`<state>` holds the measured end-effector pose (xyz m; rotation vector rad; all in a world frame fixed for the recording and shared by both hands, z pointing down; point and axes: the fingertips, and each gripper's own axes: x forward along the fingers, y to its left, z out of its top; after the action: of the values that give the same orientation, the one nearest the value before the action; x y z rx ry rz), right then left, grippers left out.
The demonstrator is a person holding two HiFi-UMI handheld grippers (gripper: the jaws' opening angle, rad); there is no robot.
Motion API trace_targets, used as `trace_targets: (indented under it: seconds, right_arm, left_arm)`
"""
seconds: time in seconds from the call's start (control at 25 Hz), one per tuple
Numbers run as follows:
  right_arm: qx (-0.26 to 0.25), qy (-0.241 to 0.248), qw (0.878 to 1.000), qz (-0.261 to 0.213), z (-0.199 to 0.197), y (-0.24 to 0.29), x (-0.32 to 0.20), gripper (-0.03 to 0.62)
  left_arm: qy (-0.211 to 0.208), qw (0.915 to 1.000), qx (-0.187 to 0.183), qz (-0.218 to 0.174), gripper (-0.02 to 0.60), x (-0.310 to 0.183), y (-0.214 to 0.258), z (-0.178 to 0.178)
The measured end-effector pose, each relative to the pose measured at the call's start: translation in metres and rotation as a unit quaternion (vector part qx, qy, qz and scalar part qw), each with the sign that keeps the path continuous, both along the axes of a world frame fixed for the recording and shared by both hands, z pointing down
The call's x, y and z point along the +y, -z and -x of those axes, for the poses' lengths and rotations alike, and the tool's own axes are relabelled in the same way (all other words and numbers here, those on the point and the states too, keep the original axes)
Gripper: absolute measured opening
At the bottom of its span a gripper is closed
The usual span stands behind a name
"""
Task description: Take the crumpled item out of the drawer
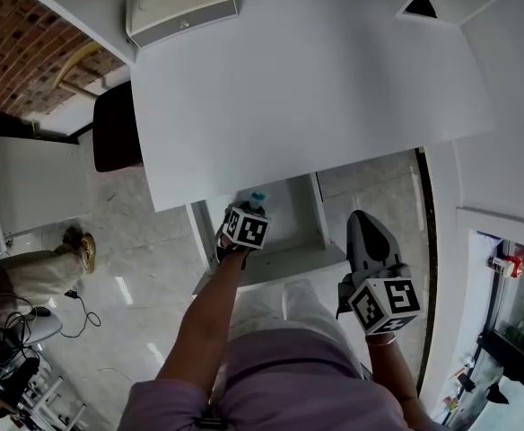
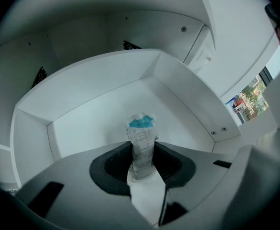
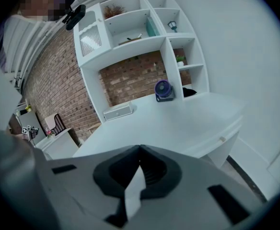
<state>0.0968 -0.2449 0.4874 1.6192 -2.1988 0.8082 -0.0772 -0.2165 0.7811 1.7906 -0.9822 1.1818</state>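
A: Where is the crumpled wrapper (image 2: 141,133)?
B: Inside the open white drawer (image 2: 97,80), pinched by the left gripper (image 2: 142,150). The head view barely shows it.
A: The right gripper (image 3: 140,150)?
B: Closed and empty, facing a white desk (image 3: 178,123), shelves (image 3: 178,32) and a brick wall (image 3: 130,80).

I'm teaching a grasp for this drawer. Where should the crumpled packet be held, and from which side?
Probably its narrow middle, below the teal end: the crumpled packet is thinnest there. Come down through the open top of the drawer, since walls ring it. The left gripper has its jaws shut on it that way.
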Motion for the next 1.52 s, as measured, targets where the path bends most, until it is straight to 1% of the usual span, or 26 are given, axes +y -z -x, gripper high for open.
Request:
trace_targets:
  seconds: [0.2, 0.32, 0.44, 0.68, 0.84, 0.96, 1.16, 1.52]
  right_arm:
    - [-0.003, 0.008, 1.0, -0.003, 0.004, 0.002, 0.002, 0.003]
    - [-0.006, 0.014, 1.0, -0.007, 0.006, 0.004, 0.004, 0.003]
    - [-0.01, 0.022, 1.0, -0.012, 0.01, 0.009, 0.008, 0.003]
    - [-0.02, 0.042, 0.999, -0.026, 0.021, 0.018, 0.015, 0.003]
    - [-0.029, 0.057, 0.998, -0.024, 0.03, 0.025, 0.025, 0.003]
    - [-0.033, 0.066, 0.997, -0.032, 0.032, 0.031, 0.03, 0.003]
    - [-0.035, 0.082, 0.995, -0.047, 0.036, 0.042, 0.039, 0.003]
    - [-0.039, 0.11, 0.99, -0.084, 0.041, 0.06, 0.05, 0.003]
  left_arm:
    - [-0.011, 0.9993, 0.016, -0.031, 0.137, -0.001, 0.021, -0.007]
    - [-0.009, 0.9981, 0.034, -0.052, 0.137, -0.004, 0.039, -0.013]
    - [-0.005, 0.9968, 0.04, -0.068, 0.137, -0.004, 0.056, -0.015]
    - [0.016, 0.9932, 0.041, -0.107, 0.135, -0.004, 0.087, -0.009]
    - [0.035, 0.9885, 0.043, -0.14, 0.135, -0.004, 0.114, -0.001]
    - [0.054, 0.9832, 0.046, -0.168, 0.135, -0.002, 0.136, 0.005]
    - [0.084, 0.9716, 0.054, -0.214, 0.135, 0.005, 0.171, 0.015]
    - [0.131, 0.9468, 0.065, -0.287, 0.135, 0.013, 0.233, 0.03]
